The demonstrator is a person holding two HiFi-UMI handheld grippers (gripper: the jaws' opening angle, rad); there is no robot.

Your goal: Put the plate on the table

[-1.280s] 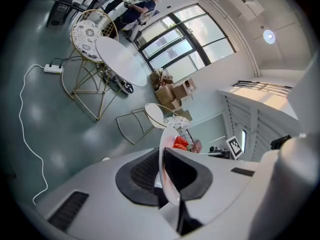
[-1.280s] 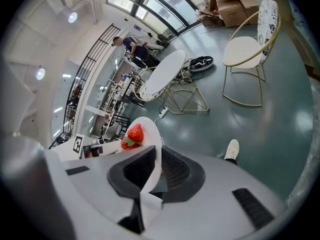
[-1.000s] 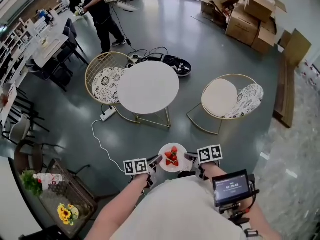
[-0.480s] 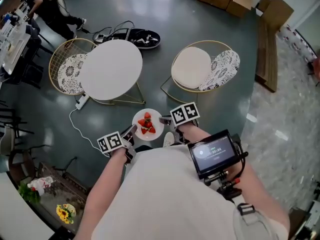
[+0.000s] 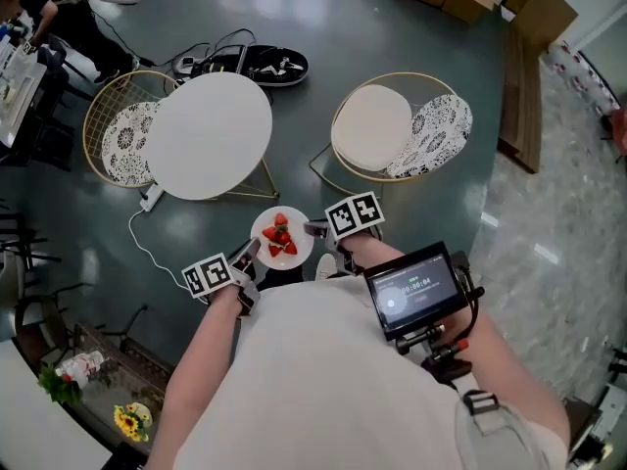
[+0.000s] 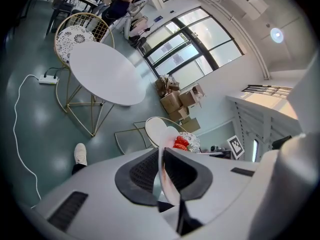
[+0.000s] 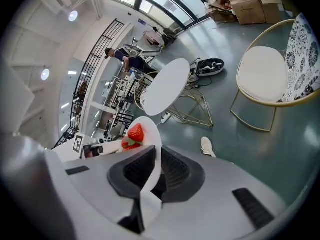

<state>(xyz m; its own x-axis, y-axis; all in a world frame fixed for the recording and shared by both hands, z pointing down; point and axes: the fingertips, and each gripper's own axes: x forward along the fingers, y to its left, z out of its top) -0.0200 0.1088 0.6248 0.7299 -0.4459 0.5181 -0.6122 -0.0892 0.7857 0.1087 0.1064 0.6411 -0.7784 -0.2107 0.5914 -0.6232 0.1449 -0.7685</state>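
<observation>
You hold the white plate [image 5: 300, 238] in the air between both grippers, close in front of your body, over the grey floor and short of the round white table [image 5: 209, 135]. Your left gripper [image 5: 247, 255] is clamped on the rim at one side, its jaws closed down to the thickness of the plate. Your right gripper [image 5: 318, 229] pinches the opposite rim in the same way. Gripping opposite edges likely serves to hold the plate level, which matters because the strawberries [image 5: 279, 243] lie loose in the middle. The table top is bare and lies ahead to your left, with a cushioned chair [image 5: 382, 130] to its right. Judging by this, the plate has yet to reach the table and should land flat before either jaw opens.
</observation>
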